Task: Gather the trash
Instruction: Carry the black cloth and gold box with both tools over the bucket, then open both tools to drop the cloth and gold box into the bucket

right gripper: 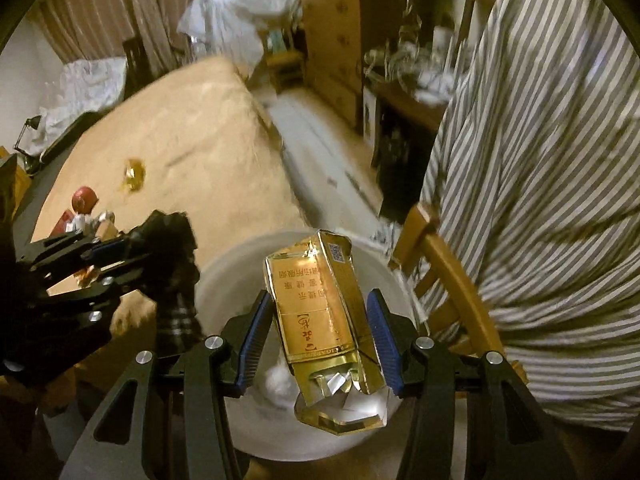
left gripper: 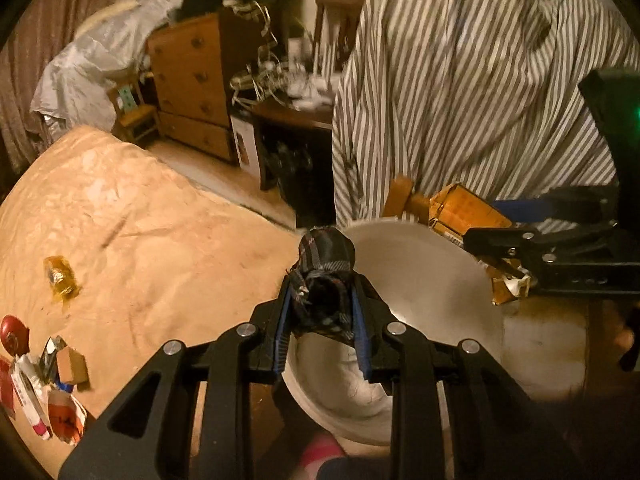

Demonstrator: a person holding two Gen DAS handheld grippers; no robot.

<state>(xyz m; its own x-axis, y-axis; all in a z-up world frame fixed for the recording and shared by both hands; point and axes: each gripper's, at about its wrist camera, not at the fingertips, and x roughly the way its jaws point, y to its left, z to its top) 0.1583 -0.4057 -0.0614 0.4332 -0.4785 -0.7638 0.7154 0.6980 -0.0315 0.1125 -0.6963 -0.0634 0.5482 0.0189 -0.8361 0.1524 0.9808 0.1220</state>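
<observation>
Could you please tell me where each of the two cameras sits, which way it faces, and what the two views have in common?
Left wrist: sits on the left gripper, looking steeply down its fingers at a dark plaid wrapper over the white bin; the right gripper shows alongside.
Right wrist: sits on the right gripper, looking steeply down at a gold carton over the white bin; the left gripper shows alongside.
Shared: bin, tan bed, striped cloth, wooden dresser.

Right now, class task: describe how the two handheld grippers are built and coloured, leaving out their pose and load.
The left gripper and right gripper match: black slotted plastic linkage arms, round silver pivot bolts, and blue ribbed finger pads. A green light glows on the right unit's black body.
</observation>
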